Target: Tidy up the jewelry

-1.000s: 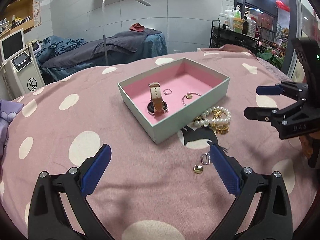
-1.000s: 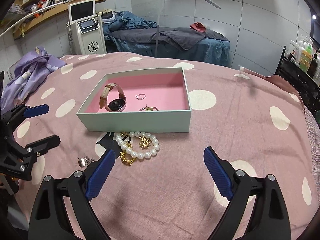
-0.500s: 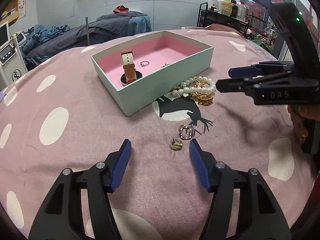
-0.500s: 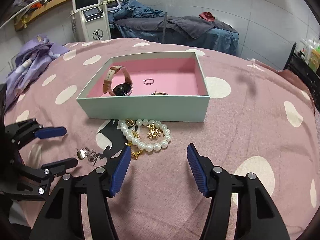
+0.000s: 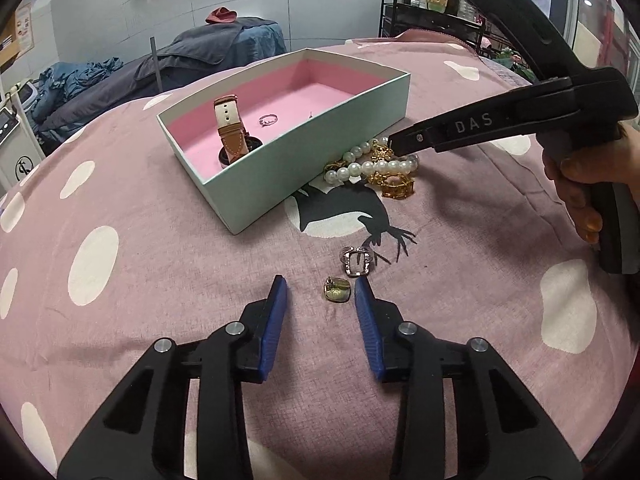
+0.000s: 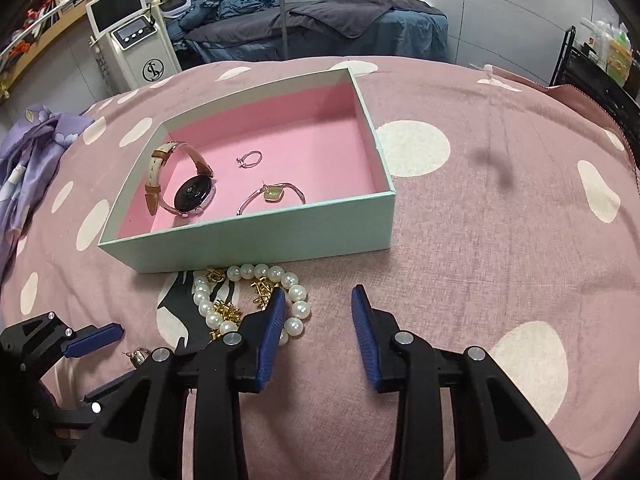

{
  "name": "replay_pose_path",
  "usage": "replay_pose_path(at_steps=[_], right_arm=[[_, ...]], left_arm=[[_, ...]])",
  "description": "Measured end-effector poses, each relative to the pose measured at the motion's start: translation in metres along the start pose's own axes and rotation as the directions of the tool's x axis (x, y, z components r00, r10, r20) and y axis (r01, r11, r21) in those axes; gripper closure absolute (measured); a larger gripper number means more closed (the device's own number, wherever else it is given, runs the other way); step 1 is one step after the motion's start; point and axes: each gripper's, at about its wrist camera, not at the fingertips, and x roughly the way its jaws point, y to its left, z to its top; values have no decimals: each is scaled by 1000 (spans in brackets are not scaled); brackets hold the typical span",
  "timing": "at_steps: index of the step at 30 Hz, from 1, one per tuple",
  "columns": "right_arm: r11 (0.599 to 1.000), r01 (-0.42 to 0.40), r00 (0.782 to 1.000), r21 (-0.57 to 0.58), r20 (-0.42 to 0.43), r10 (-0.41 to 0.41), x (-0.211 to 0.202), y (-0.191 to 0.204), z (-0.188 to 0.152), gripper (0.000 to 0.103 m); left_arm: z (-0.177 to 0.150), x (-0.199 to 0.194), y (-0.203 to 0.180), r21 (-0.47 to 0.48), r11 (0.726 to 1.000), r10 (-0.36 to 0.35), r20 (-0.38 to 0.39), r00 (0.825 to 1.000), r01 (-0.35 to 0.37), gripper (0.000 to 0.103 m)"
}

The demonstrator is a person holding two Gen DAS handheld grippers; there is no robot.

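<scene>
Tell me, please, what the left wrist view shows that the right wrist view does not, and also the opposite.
Only the left wrist view shows the square silver earring on the cloth, beyond the gold earring that lies between the left gripper's open fingers. Only the right wrist view shows the thin bangle in the box, and the purple cloth. Both show the box, the watch, the ring and the pearl bracelet, beside the right gripper.

The left wrist view is looking low and close across the spotted cloth (image 5: 120,320) toward the box (image 5: 312,168). The right wrist view is looking down from nearby. Both are sharing the box (image 6: 280,236) and pearl bracelet (image 5: 372,166).
</scene>
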Motion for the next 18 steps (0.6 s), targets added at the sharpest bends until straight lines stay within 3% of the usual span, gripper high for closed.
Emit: replay_pose_path(at_steps=[3,6,8,18], right_arm=[[998,38,999,-42,-11,-38,4,7,2,71],[993,76,997,-85,-5,-77,6,13,1,79],[994,57,998,-89,-3,-57,5,14,-1,92],[998,-23,994,-66,101,29,-18,7,-17,94]], left_arm=[[1,2,-3,12,1000,-10,-1,1000,10,78],[3,4,-6,12,1000,-22,-1,1000,22,85],[3,4,-8,21,999,-27,-2,1000,27,89],[-3,-5,-4,-15,999,-52,22,998,52,89]])
